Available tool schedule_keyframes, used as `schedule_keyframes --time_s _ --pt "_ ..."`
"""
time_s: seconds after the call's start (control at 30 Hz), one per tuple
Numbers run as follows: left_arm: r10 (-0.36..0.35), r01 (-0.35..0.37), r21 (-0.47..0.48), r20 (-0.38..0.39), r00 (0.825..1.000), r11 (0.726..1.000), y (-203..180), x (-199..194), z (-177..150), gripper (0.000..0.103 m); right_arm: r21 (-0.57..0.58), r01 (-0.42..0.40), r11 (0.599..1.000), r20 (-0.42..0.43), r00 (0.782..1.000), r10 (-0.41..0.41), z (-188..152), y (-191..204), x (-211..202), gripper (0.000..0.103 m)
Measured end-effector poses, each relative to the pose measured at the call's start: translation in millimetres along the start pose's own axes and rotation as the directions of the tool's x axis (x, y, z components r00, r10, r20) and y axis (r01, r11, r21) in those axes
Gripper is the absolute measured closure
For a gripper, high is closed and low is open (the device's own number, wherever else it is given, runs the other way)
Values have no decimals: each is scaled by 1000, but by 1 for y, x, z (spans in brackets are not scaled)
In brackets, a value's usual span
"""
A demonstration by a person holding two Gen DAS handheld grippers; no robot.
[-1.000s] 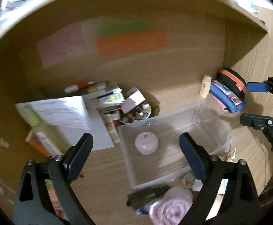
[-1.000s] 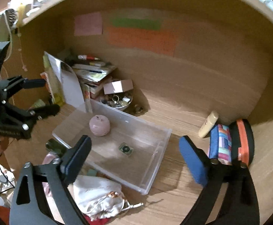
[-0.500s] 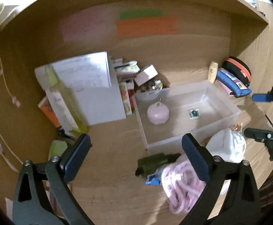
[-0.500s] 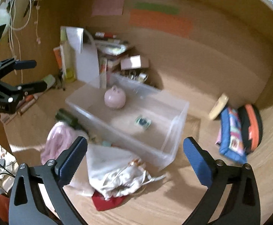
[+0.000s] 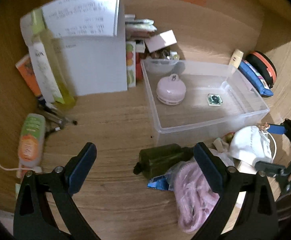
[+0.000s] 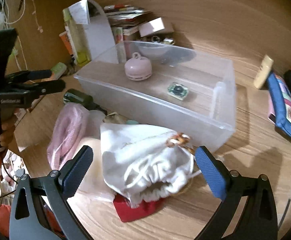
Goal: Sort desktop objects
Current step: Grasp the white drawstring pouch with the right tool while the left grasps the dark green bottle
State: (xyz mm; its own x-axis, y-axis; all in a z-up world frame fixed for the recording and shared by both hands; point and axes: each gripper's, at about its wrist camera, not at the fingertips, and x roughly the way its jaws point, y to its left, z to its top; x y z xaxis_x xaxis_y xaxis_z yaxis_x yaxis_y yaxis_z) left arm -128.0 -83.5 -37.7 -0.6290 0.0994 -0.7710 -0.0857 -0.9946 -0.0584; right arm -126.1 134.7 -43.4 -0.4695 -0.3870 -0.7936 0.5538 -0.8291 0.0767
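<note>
A clear plastic bin (image 5: pixel 213 123) (image 6: pixel 221 118) stands on the wooden desk and holds a pink round case (image 5: pixel 171 89) (image 6: pixel 138 68) and a small green square item (image 5: pixel 214 100) (image 6: pixel 178 90). In front of it lie a white drawstring pouch (image 6: pixel 145 160) (image 5: pixel 249 142), a pink mesh bag (image 5: pixel 193 192) (image 6: pixel 69 128) and a dark green object (image 5: pixel 161 160) (image 6: pixel 78 98). My left gripper (image 5: pixel 144 168) is open and empty above the dark green object. My right gripper (image 6: pixel 143 170) is open and empty, its fingers either side of the white pouch.
A folded white paper (image 5: pixel 93 46), books and a bowl of trinkets (image 5: pixel 161 58) stand behind the bin. A blue pencil case (image 6: pixel 283 108), an orange-black case (image 5: pixel 263 68) and a cream tube (image 6: pixel 263 72) lie to the right. An orange tube (image 5: pixel 30 138) lies far left.
Both grippers have come down and back toward the near clutter. The bin and pouch now look larger and closer. Both grippers stay open.
</note>
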Motion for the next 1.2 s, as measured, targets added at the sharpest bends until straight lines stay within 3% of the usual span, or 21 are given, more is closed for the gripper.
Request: schedule_keyframes --time_s 0.1,0.23,0.33,0.47,0.67,0.77,0.83,0.9,1.03,1.2 --pt "-26 26 16 -27 999 1000 -6 11 -2 4 8 -16 1000 -14 1000 16 1 -5 9 1" --pt "-9 11 33 -57 998 999 -10 27 -2 4 68 -62 996 -38 997 64 -2 -21 18 1" --pt "-35 36 6 -78 996 999 -6 37 -2 4 108 -105 989 -52 992 112 -5 -29 24 2" --pt "-55 53 -28 -100 993 998 0 47 -4 4 105 -102 989 -68 992 110 -9 -32 30 3" --pt "-51 48 -38 -84 995 998 8 47 -8 7 -7 -84 996 -91 992 83 -12 -14 35 20" --pt "-70 68 -36 -81 994 997 7 47 -8 15 -13 -82 997 -85 993 81 -10 -12 33 27" --pt "-115 112 -36 -96 989 993 6 48 -7 30 -20 -83 996 -80 994 81 -10 -12 31 32" --pt "-150 147 -43 -109 983 988 5 48 -6 39 -26 -74 997 -71 995 72 -11 -11 28 38" --pt "-140 137 -31 -101 985 990 3 47 -7 39 -50 -16 999 -38 999 14 -13 -6 19 44" --pt "-95 93 -23 -74 993 995 3 39 -10 39 -24 -6 1000 -22 1000 5 -12 -7 13 48"
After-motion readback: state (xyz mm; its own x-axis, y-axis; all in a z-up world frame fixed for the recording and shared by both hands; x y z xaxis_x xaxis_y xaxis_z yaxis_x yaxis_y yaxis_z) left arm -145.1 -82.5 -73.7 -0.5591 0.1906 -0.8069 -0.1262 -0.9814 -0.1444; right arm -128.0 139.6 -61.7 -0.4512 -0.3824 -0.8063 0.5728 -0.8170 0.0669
